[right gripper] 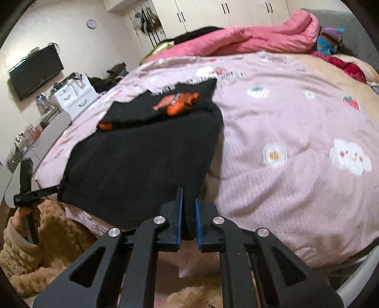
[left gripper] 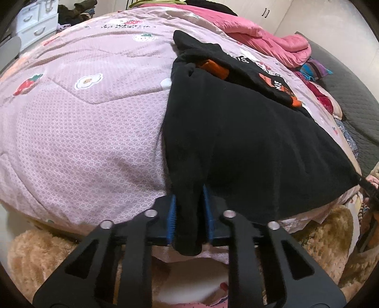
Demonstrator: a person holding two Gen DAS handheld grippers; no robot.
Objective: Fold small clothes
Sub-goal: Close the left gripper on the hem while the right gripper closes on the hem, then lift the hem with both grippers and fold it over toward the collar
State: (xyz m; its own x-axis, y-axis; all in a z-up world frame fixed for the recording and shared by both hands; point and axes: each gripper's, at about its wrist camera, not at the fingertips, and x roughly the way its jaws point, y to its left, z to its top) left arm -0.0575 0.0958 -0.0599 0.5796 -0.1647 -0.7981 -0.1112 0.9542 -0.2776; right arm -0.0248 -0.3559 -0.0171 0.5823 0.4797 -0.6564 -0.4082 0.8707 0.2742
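While both claws hold its near edge, the black garment lies spread across the pink bedspread, its far part folded back so that orange printing and an orange cuff show on top. The left gripper is clenched on a bunched corner of the cloth, which hangs down between its blue pads over the near side of the bed. The right gripper pinches the other near corner in the same way, dark fabric filling the narrow gap between its blue pads. From the right-hand camera the left claw appears far off to the left, at the garment's other corner, with a hand in a fuzzy tan sleeve behind it. A rumpled pink blanket sits at the far side of the bed. White drawers and a wall-mounted television stand to the left, and wardrobe doors line the far wall.
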